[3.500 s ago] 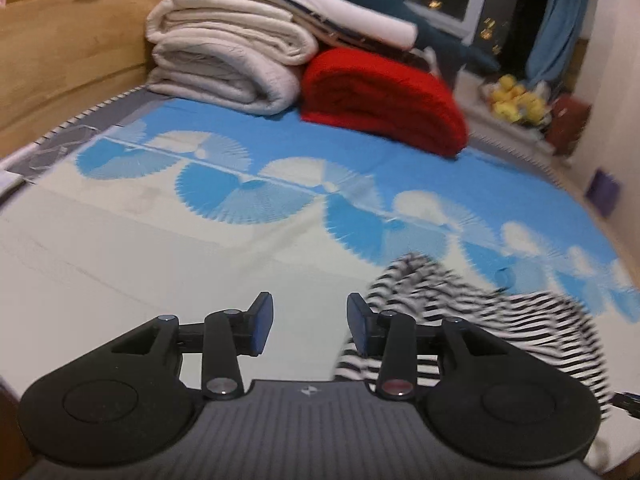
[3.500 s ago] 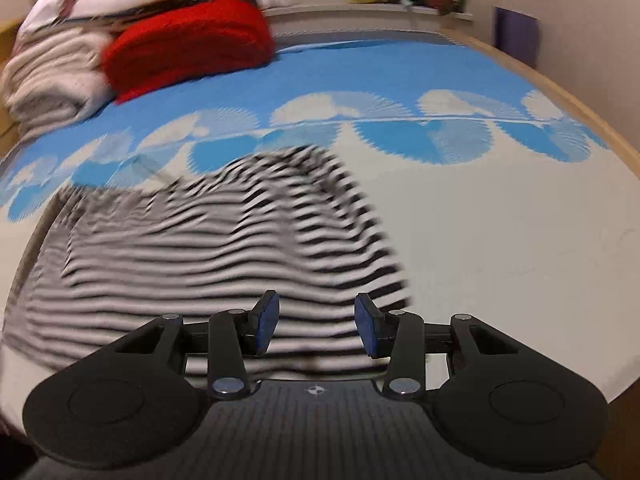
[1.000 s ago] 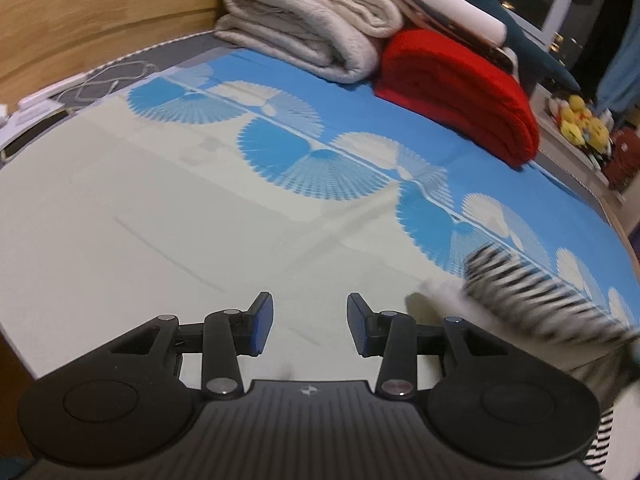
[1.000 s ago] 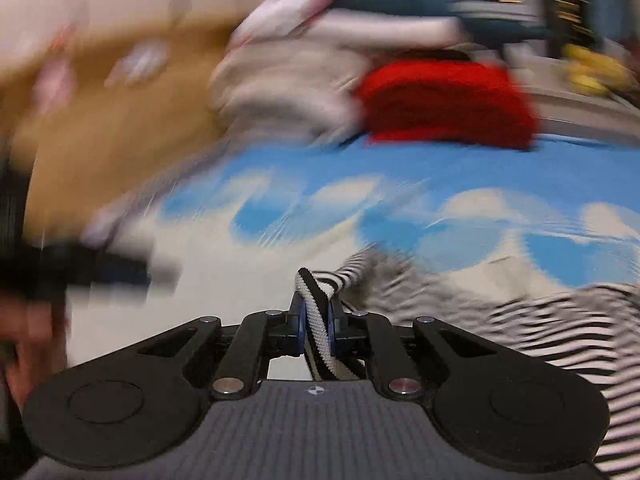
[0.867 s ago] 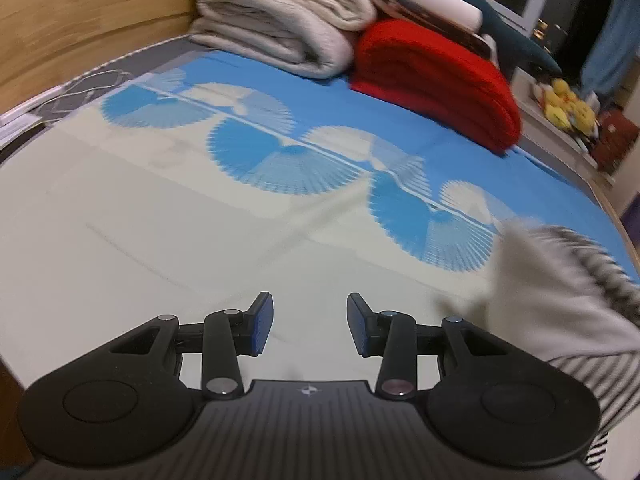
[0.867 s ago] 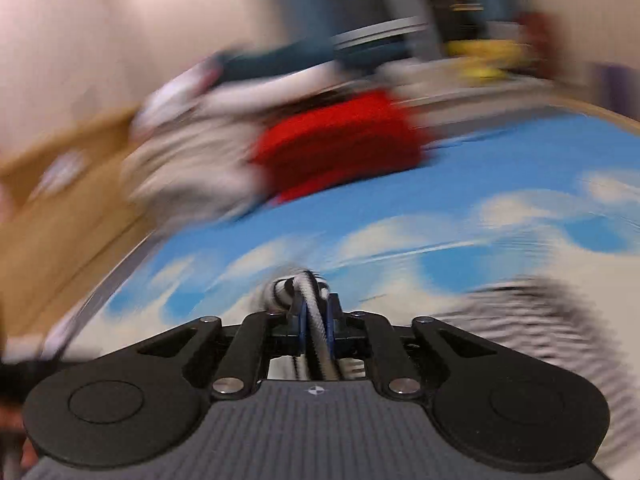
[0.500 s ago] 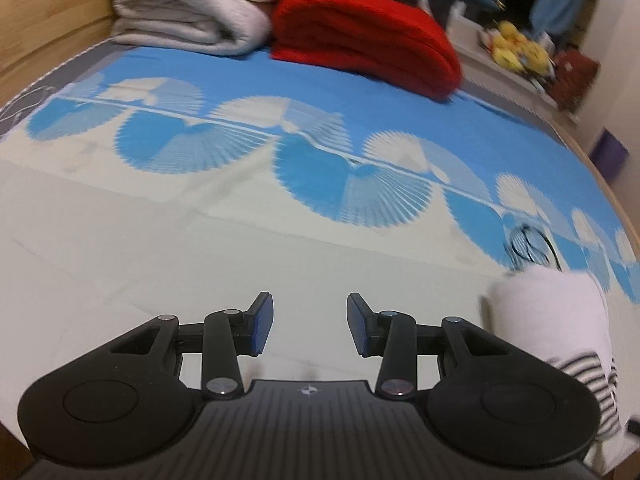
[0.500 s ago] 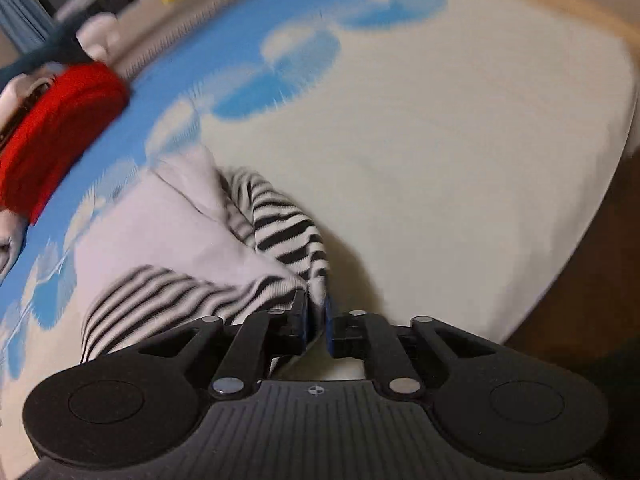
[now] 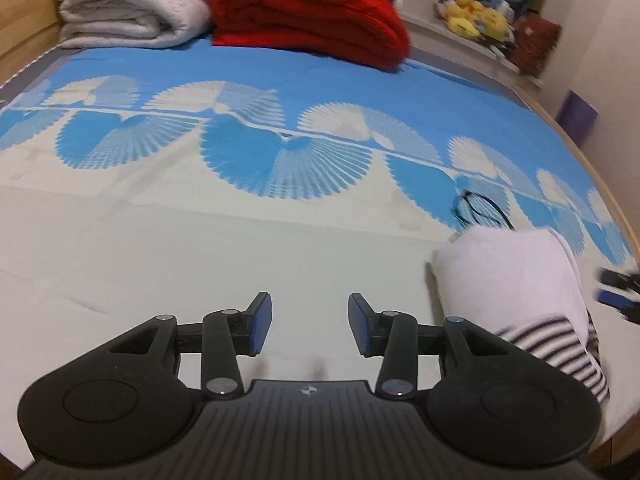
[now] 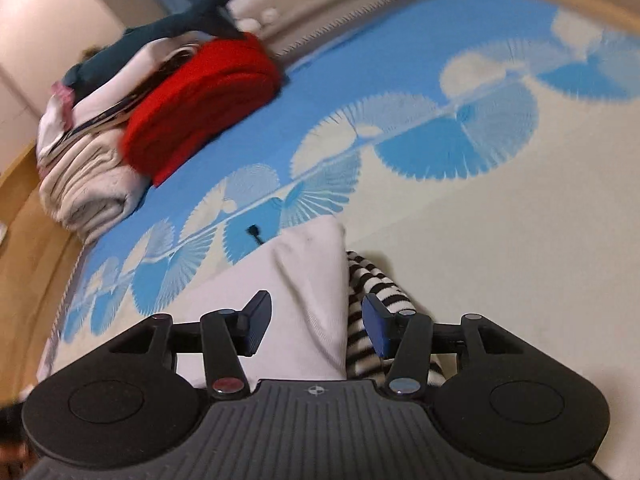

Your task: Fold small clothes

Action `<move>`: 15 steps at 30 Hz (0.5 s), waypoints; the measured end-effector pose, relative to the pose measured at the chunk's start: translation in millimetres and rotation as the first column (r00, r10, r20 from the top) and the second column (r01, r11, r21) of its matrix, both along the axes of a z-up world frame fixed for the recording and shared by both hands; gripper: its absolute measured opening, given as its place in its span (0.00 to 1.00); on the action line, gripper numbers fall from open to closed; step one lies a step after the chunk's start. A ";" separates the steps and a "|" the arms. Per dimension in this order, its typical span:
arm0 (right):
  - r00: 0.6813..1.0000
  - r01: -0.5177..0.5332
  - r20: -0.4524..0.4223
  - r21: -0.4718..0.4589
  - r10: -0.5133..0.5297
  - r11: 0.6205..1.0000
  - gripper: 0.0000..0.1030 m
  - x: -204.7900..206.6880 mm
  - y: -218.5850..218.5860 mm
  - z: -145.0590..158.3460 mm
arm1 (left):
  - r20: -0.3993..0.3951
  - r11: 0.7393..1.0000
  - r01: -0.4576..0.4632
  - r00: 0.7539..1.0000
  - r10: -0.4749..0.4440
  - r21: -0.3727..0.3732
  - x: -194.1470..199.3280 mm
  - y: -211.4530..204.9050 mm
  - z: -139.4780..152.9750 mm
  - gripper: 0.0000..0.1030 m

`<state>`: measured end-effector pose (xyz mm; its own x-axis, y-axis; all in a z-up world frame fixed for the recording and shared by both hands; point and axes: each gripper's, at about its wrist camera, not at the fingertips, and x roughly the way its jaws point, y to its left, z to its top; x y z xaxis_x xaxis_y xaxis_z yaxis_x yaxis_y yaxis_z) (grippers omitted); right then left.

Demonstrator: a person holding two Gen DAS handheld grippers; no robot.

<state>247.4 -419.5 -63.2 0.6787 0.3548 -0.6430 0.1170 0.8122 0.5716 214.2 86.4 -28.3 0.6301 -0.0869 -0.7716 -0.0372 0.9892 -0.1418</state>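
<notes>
Striped garment (image 10: pixel 320 300) lies on the bed sheet (image 9: pixel 200 248), folded over so that its plain pale inner side faces up and the black-and-white stripes show only along one edge. Right tongs (image 10: pixel 316 324) hover directly above it, jaws spread apart and gripping nothing; the pale panel sits under the left finger, the striped edge under and beside the right finger. Left tongs (image 9: pixel 308 328) also stand released and empty, over bare sheet, with the garment just off to their right, its striped end nearest the tool body. A thin black cord or loop (image 9: pixel 476 208) lies on the sheet just beyond the garment's far corner; cannot tell what it is. Folded red blanket (image 9: pixel 308 12) and cream blankets (image 9: pixel 128 4) are stacked well ahead of both tongs, at the far end of the bed. Judgement: one fold looks laid down and let go, so the step in hand sits between folds. Garment is still a loose, thick bundle, not a tidy packet. Next move likely calls for a fresh pinch on an outer edge or corner, probably the striped end, carried across the pale panel, with the left tongs brought over to pin or square the other side. Soft knit may slump or unroll once lifted.
</notes>
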 end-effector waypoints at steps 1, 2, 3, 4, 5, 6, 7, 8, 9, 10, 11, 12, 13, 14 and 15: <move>0.999 0.011 -0.040 0.024 -0.010 1.000 0.51 10.9 1.8 -10.0 | 0.005 1.000 0.023 1.000 -0.023 0.013 -1.7 -7.3 -0.7 0.51; 0.996 0.028 -0.083 0.048 -0.024 0.998 0.52 20.2 -0.6 -18.5 | 0.015 0.999 0.044 0.999 -0.045 0.032 -4.2 -15.2 -1.1 0.51; 0.996 0.038 -0.083 0.072 -0.032 0.997 0.52 22.6 2.9 -18.5 | 0.026 0.995 0.076 0.997 -0.078 0.058 -6.6 -24.7 -2.0 0.53; 0.996 0.042 -0.080 0.092 -0.035 0.995 0.51 25.4 3.2 -19.5 | 0.033 0.991 0.108 0.993 -0.110 0.078 -8.8 -33.0 -3.3 0.55; 0.996 0.040 -0.086 0.096 -0.031 0.995 0.51 30.1 4.5 -22.4 | 0.034 0.986 0.138 0.989 -0.142 0.093 -10.9 -42.5 -4.3 0.57; 0.995 0.036 -0.096 0.101 -0.027 0.994 0.51 34.8 6.6 -26.4 | 0.031 0.985 0.150 0.988 -0.153 0.090 -12.3 -49.9 -6.0 0.61; 0.994 0.033 -0.104 0.117 -0.021 0.993 0.50 40.1 10.1 -31.3 | 0.026 0.985 0.152 0.988 -0.154 0.075 -13.5 -56.6 -7.5 0.64; 0.994 0.029 -0.108 0.145 -0.013 0.989 0.47 43.4 9.0 -33.8 | 0.016 0.987 0.153 0.988 -0.154 0.048 -14.1 -64.3 -9.2 0.65; 0.994 0.029 -0.107 0.167 -0.011 0.985 0.42 47.3 9.5 -34.6 | 0.005 0.988 0.153 0.988 -0.153 0.017 -13.7 -73.2 -10.5 0.68; 0.996 0.029 -0.092 0.186 -0.012 0.982 0.20 49.4 7.7 -33.3 | -0.001 0.988 0.153 0.988 -0.153 -0.012 -12.6 -83.2 -11.2 0.72; 0.998 0.038 -0.060 0.197 -0.027 0.980 0.07 49.6 4.0 -28.1 | -0.003 0.987 0.154 0.988 -0.154 -0.036 -11.4 -93.9 -11.5 0.75; 0.999 0.048 -0.010 0.226 -0.047 0.973 0.06 46.7 -1.2 -21.1 | -0.004 0.986 0.157 0.987 -0.158 -0.054 -9.8 -106.2 -11.6 0.79; 0.994 0.048 0.076 0.294 -0.074 0.955 0.04 44.3 -8.5 -10.7 | -0.004 0.984 0.165 0.986 -0.166 -0.070 -8.0 -117.3 -11.6 0.81; 0.982 0.034 0.162 0.358 -0.097 0.933 0.03 38.3 -16.1 0.6 | -0.006 0.980 0.181 0.983 -0.182 -0.086 -4.4 -131.6 -10.7 0.81; 0.966 0.009 0.233 0.389 -0.108 0.921 0.03 32.2 -22.6 11.0 | -0.011 0.975 0.200 0.979 -0.202 -0.093 -1.6 -143.7 -11.1 0.82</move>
<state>279.5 -442.1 -52.1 0.8243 0.4938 -0.2770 -0.0259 0.5217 0.8528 212.6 -57.3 -39.4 0.5772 -0.2803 -0.7670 0.1572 0.9598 -0.2324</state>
